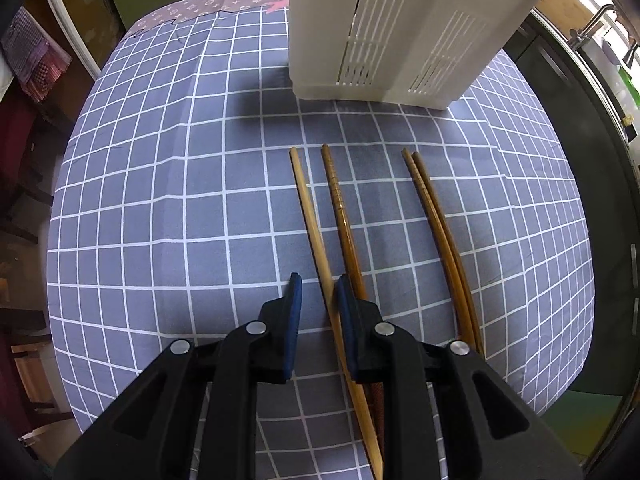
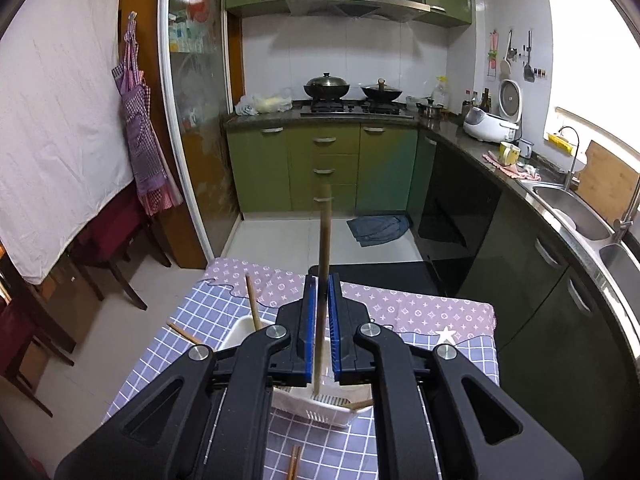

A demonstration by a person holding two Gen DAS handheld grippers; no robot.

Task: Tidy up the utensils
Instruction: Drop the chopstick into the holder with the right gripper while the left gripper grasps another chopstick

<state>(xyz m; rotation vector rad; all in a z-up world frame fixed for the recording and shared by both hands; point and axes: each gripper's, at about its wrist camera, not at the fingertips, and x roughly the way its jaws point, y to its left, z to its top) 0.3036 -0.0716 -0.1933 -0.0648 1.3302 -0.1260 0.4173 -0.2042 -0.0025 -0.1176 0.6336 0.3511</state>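
In the left wrist view, several wooden chopsticks lie side by side on the blue checked tablecloth (image 1: 160, 200). A pale chopstick (image 1: 310, 216) runs between the fingers of my left gripper (image 1: 318, 300), close to the right pad; the jaws stand apart and point down at the cloth. Beside it lie a darker chopstick (image 1: 338, 200) and a pair (image 1: 434, 216). The white slotted utensil holder (image 1: 400, 32) stands beyond them. My right gripper (image 2: 322, 280) is shut on a brown chopstick (image 2: 325, 232), held upright with its lower end inside the holder (image 2: 328, 416). Another chopstick (image 2: 253, 304) leans in the holder.
A chopstick (image 2: 186, 334) lies on the cloth left of the holder, and two more (image 2: 295, 462) near the bottom edge. The table's far end has a patterned mauve cloth (image 2: 400, 304). Dark cabinets and a sink (image 2: 568, 208) run along the right; chairs (image 2: 112, 256) stand at the left.
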